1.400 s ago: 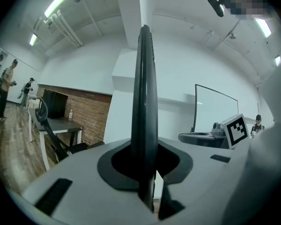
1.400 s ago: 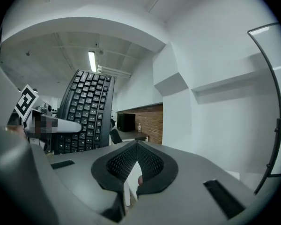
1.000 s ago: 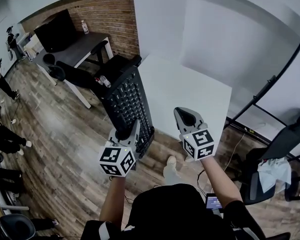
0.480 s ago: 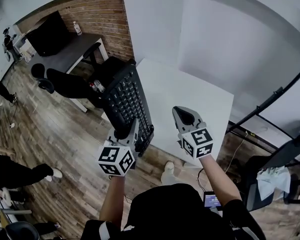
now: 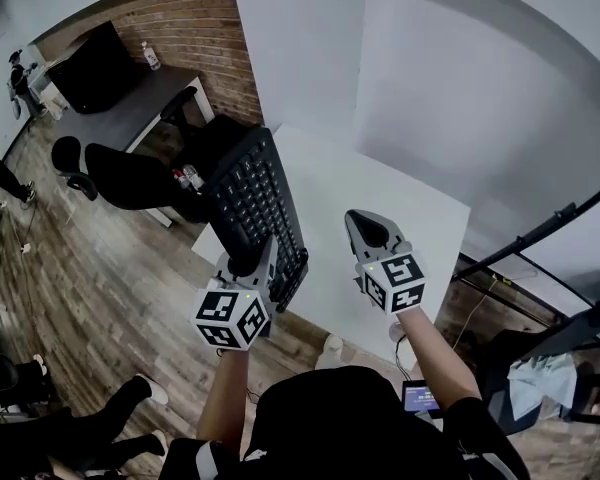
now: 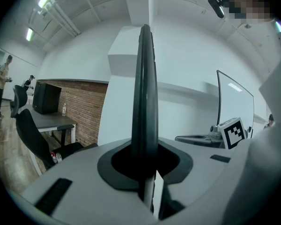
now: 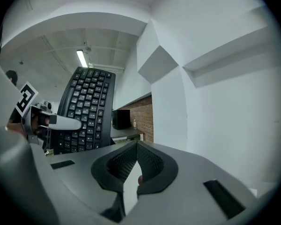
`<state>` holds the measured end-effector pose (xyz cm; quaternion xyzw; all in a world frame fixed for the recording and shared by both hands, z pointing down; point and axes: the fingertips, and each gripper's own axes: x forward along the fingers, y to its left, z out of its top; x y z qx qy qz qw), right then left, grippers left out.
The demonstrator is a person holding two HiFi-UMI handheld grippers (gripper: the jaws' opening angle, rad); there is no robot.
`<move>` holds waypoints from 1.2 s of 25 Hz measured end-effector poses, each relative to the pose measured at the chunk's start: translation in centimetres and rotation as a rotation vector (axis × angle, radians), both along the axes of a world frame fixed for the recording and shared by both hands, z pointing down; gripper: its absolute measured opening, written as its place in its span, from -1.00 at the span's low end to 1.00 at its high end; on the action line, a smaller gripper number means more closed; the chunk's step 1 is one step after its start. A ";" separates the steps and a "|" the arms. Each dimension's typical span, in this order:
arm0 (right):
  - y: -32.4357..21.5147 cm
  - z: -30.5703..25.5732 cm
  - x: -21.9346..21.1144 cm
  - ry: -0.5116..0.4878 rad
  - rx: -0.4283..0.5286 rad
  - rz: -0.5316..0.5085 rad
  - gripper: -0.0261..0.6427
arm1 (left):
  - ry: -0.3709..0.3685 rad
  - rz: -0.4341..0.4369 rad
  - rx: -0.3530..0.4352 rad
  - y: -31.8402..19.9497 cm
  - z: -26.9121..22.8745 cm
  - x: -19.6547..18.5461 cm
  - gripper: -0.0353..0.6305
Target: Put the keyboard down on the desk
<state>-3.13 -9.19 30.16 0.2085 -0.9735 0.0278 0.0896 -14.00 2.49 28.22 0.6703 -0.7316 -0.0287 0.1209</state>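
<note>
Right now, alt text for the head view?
Seen from above, the left gripper holds a black keyboard by its near end, at the left edge of a white desk. The right gripper is shut and empty beside it.

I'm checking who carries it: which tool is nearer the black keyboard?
Left. The left tool grips the keyboard at its near end, holding it up on edge; the right tool, shut and empty, hangs apart to the keyboard's right.

Black keyboard tilted up on edge, aloft over the white desk, left side
</note>
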 end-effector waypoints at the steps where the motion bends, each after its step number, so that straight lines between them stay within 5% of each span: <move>1: -0.6 0.2 0.0 0.000 -0.003 -0.002 -0.80 | 0.002 -0.002 -0.001 -0.6 0.1 0.1 -0.64; 19: -5.0 1.7 1.7 -0.002 -0.032 0.001 -0.80 | 0.036 0.005 -0.005 -6.3 0.8 1.9 -0.64; 30: -7.9 3.5 0.4 0.048 -0.050 0.090 -0.80 | 0.106 0.079 -0.007 -11.3 2.1 -0.4 -0.64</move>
